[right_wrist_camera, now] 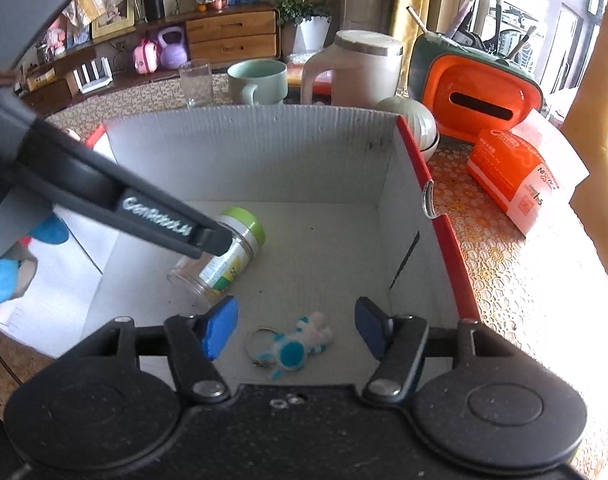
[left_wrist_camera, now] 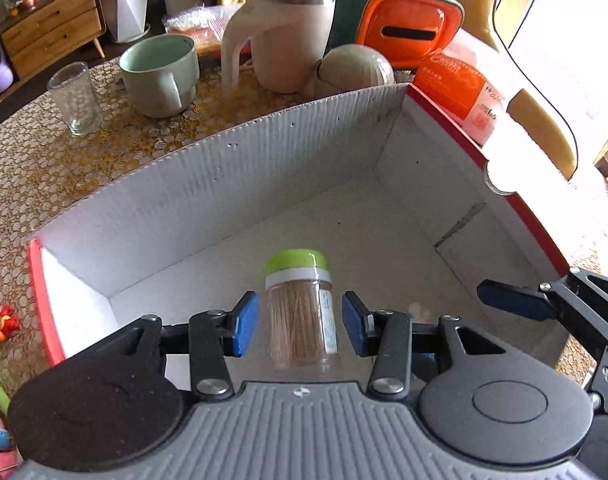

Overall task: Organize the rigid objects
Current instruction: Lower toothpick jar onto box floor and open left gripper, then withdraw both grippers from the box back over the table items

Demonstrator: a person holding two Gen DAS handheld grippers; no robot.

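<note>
A clear toothpick jar [left_wrist_camera: 299, 320] with a green lid lies tilted on the floor of a white cardboard box [left_wrist_camera: 223, 168] with red outer edges. My left gripper [left_wrist_camera: 299, 324] straddles the jar, open, with a small gap between each blue pad and the jar's sides. In the right wrist view the jar [right_wrist_camera: 227, 256] shows under one of the left gripper's black fingers [right_wrist_camera: 207, 238]. My right gripper [right_wrist_camera: 295, 328] is open over a small blue-and-white plush keychain [right_wrist_camera: 291, 350] on the box floor [right_wrist_camera: 324, 240], not touching it. One right finger [left_wrist_camera: 516, 300] reaches into the box.
Beyond the box stand a glass [left_wrist_camera: 75, 98], a green mug [left_wrist_camera: 159, 74], a beige jug [left_wrist_camera: 287, 36], a round lidded bowl [left_wrist_camera: 356, 64], an orange tissue box [left_wrist_camera: 408, 32] and an orange packet [left_wrist_camera: 460, 88]. Small toys [left_wrist_camera: 1, 324] lie left of the box on the patterned tablecloth.
</note>
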